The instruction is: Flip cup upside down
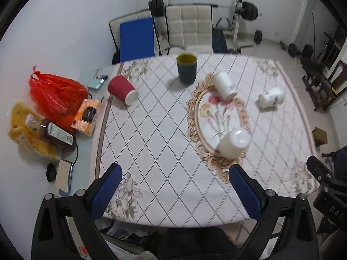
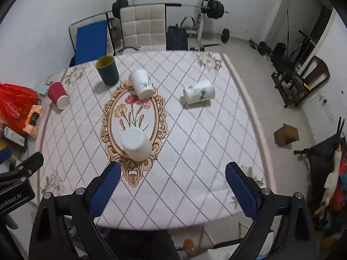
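Note:
Several cups stand on the patterned tablecloth [image 1: 151, 143]. A dark green cup [image 1: 186, 68] with a yellow inside stands upright at the back; it also shows in the right wrist view [image 2: 107, 71]. A red paper cup [image 1: 122, 89] [image 2: 57, 95] stands upside down at the left. A white cup [image 1: 234, 143] [image 2: 136, 144] stands upside down near me. A second white cup [image 1: 224, 86] [image 2: 142, 83] is upside down at the centre back. A third white cup [image 1: 271, 97] [image 2: 199, 91] lies on its side. My left gripper [image 1: 175, 192] and right gripper [image 2: 173, 191] are open and empty above the table's near edge.
A red plastic bag [image 1: 54, 95], an orange box [image 1: 86, 117], a brown bottle [image 1: 54, 133] and a yellow bag [image 1: 26, 130] crowd the table's left side. A white chair [image 1: 188, 29] stands behind the table. Gym weights [image 2: 214, 8] stand at the back. A small brown box [image 2: 286, 134] is on the floor right.

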Motion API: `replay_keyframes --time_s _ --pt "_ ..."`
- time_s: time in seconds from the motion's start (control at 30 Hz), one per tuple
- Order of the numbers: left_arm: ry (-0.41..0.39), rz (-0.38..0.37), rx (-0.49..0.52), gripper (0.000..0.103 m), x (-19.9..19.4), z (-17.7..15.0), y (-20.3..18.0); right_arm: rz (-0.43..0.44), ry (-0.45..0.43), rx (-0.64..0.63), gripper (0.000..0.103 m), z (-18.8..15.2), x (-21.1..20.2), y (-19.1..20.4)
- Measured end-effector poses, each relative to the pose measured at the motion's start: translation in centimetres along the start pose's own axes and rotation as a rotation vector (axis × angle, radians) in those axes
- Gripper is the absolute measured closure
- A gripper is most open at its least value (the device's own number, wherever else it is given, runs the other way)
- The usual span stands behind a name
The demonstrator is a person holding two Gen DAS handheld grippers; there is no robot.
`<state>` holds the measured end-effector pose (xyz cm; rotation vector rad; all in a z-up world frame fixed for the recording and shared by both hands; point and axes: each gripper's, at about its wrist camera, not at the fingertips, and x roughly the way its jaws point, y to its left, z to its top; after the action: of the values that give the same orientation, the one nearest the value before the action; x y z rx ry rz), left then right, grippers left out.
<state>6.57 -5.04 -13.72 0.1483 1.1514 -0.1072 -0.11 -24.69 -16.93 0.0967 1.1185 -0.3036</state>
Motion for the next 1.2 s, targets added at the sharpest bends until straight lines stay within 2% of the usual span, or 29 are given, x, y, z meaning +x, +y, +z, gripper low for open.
replay_keyframes --time_s 0.3,0.63,0.77,1.2 --pt "-0.116 -0.018 -0.025 0.002 -10.1 -1.4 0.0 0.057 -0.164 -0.021 0.004 -1.3 -13.4 -2.7" --pt "-0.186 -0.031 -0.054 0.002 -16.9 -2.5 0.4 0.11 -0.237 -0.008 0.001 -2.8 -21.9 -3.9" --pt "-0.219 -0.012 -0.05 0.002 -18.0 -2.8 0.2 0.101 -0.246 0.004 0.001 -3.0 -23.1 -4.3" --pt "-0.188 -0.025 -0.059 0.002 -17.2 -3.7 -1.2 0.097 -0.233 -0.003 0.001 -3.0 -23.4 -4.5"
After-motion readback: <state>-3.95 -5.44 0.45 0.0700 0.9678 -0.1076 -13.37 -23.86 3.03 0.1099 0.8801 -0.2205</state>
